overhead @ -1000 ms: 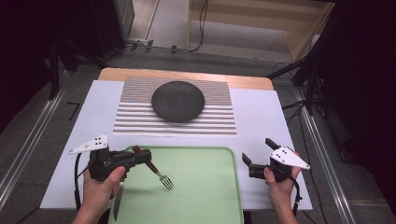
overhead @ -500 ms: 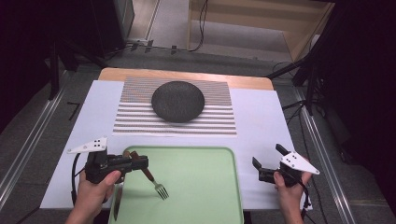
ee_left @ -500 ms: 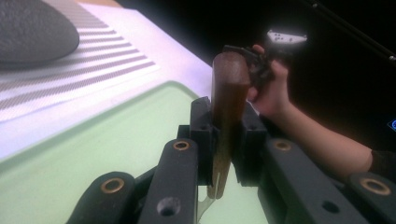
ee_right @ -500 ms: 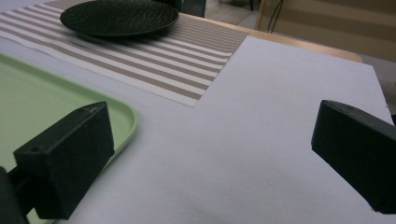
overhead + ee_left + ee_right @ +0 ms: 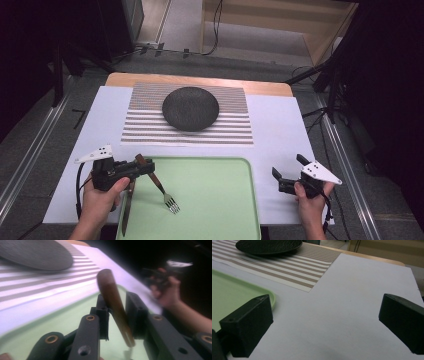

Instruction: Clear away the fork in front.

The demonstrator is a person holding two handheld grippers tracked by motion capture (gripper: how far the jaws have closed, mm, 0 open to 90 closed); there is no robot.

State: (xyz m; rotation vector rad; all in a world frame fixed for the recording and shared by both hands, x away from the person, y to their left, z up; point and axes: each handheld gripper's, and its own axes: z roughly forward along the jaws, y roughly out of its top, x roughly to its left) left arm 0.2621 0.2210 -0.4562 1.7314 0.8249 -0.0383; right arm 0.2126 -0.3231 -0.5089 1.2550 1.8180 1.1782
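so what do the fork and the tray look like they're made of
Fork: dark brown handle, likely wood or wood-look plastic with a smooth matte surface; the tines gleam silver, so probably steel. Tray: pale green, uniform colour, rounded moulded rim, likely plastic with a matte finish.

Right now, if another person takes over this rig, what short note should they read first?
Left gripper: jaws just opened a little; the fork handle sits between them, tines down on the green tray. Whether the pads grip it, I cannot tell.
Right gripper: open, empty, above the white cloth.
Knife lies at the tray's left edge.
Plate on the striped mat is bare.
Left: fork seemingly being set down; let go.
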